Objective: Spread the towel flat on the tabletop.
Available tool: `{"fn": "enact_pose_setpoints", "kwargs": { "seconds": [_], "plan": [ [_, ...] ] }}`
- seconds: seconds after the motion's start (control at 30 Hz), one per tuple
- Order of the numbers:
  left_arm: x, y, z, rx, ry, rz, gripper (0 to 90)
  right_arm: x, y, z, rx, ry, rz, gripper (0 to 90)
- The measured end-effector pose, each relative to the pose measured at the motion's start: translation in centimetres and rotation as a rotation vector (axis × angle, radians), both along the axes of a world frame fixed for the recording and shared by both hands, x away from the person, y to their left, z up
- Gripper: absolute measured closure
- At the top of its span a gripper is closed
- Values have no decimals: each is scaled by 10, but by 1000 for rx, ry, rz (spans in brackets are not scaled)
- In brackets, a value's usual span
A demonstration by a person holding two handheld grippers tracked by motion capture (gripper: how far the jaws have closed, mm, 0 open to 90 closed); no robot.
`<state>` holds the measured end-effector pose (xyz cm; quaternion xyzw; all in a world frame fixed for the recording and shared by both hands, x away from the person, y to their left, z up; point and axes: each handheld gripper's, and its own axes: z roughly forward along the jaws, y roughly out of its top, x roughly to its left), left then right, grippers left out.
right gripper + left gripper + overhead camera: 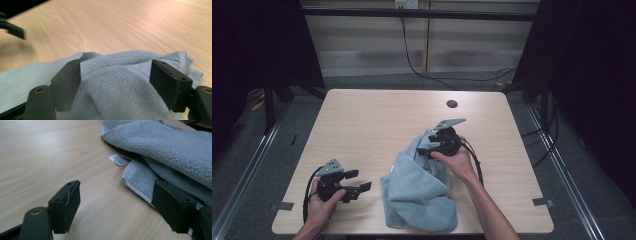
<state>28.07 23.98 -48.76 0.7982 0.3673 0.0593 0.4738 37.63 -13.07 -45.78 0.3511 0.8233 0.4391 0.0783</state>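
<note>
From above your side of the table point(362, 115) you look forward and down on its whole top. The left gripper view sits low, close to the wood, facing the towel's point(175, 147) edge. The right gripper view hovers close over the towel, facing across the table. All three views share the towel and the tabletop around it.

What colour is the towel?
Light blue-grey towel, plain terry, with a white tag; clearest in the left gripper view.
</note>
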Motion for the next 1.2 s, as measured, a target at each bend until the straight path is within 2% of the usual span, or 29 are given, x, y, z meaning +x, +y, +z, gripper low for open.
{"fn": "enact_pose_setpoints", "kwargs": {
  "seconds": [0.1, 0.17, 0.27, 0.33, 0.47, 0.57, 0.6, 0.63, 0.67, 0.8, 0.87, 0.9, 0.93, 0.97, 1.0, 1.07, 1.1, 1.13, 1.2],
  "plan": [
    [-1, 1, 1, 0, -3, -5, 228, 9, 9, -14, -60, 39, -6, 231],
    [-1, 1, 1, -3, -5, 1, 228, 11, 10, -24, -84, 62, -19, 230],
    [-1, 1, 1, 0, -3, 2, 228, 10, 6, -37, -118, 79, -37, 283],
    [0, 1, 0, 1, -1, 1, 228, 5, 5, -42, -152, 43, -51, 336],
    [0, -1, 2, 0, -5, 2, 228, 0, 7, -42, -188, 16, -49, 461],
    [2, -1, 2, -9, -7, 4, 228, -3, 9, -41, -176, 19, -27, 573],
    [2, -1, 2, -9, -7, 4, 228, -3, 9, -41, -176, 19, -27, 573],
    [4, -2, 2, -14, -4, 9, 228, -8, 9, -42, -141, 28, -19, 628],
    [7, -4, 1, -21, 12, 11, 228, -9, 9, -43, -127, 30, -7, 659],
    [21, -18, 4, 5, 22, 1, 230, -13, 16, -42, -102, 36, 28, 695],
    [25, -21, 7, -4, 14, 0, 231, -13, 20, -42, -69, 40, 61, 702],
    [34, -29, 15, -25, -1, -4, 230, -14, 24, -41, -70, 44, 75, 703],
    [34, -29, 15, -25, -1, -4, 229, -14, 24, -41, -70, 44, 75, 703],
    [44, -36, 21, -47, -12, -8, 220, -16, 30, -40, -66, 45, 92, 703],
    [50, -41, 21, -48, -7, -8, 219, -17, 31, -40, -56, 45, 97, 702],
    [56, -45, 20, -58, -2, -10, 217, -18, 35, -40, -28, 53, 111, 702],
    [68, -53, 14, -74, 19, -4, 214, -19, 38, -41, -28, 47, 119, 701],
    [68, -53, 14, -74, 19, -4, 212, -20, 40, -41, -27, 51, 117, 700],
    [77, -62, 6, -88, 43, -23, 215, -20, 41, -42, -22, 51, 123, 698]
  ]
}}
